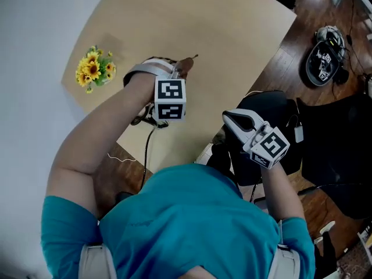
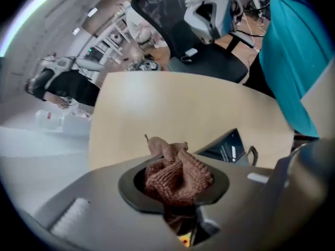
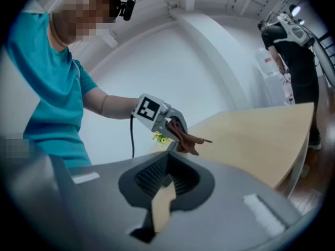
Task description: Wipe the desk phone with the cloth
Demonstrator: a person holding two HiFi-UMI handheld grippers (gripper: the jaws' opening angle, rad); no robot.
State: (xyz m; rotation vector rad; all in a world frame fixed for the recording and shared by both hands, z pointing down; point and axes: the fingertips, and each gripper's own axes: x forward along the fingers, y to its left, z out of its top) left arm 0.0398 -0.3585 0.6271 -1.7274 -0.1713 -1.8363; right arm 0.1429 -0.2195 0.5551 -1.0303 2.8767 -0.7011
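Head view: my left claw hangs over the bench, in from the edge nearest the person's body. Its jaws are clamped on a brown cloth. The yellow flowers stand at the bench's left corner. My right claw is off the bench altogether, past its right-hand edge and over a black chair. I cannot pick out the desk phone here. I judge that the left forearm covers it.

Left gripper view: the cloth is a knitted wad bunched between the jaws, with one loose tail poking forward. It should be light, soft and limp, and it should not slip, so this grip on the gathered middle suits wiping with the free end. Just beyond and to the right of the jaws lies a dark slab with a lit screen, which I take for the phone. It sits near the bench edge closest to the body, and the cloth is near it but not touching. The phone should be rigid, and it may slide under a push, so I would press lightly.

Right gripper view: the jaws meet at their tips with nothing between them. The left claw and the cloth show across the bench, well apart from this one.
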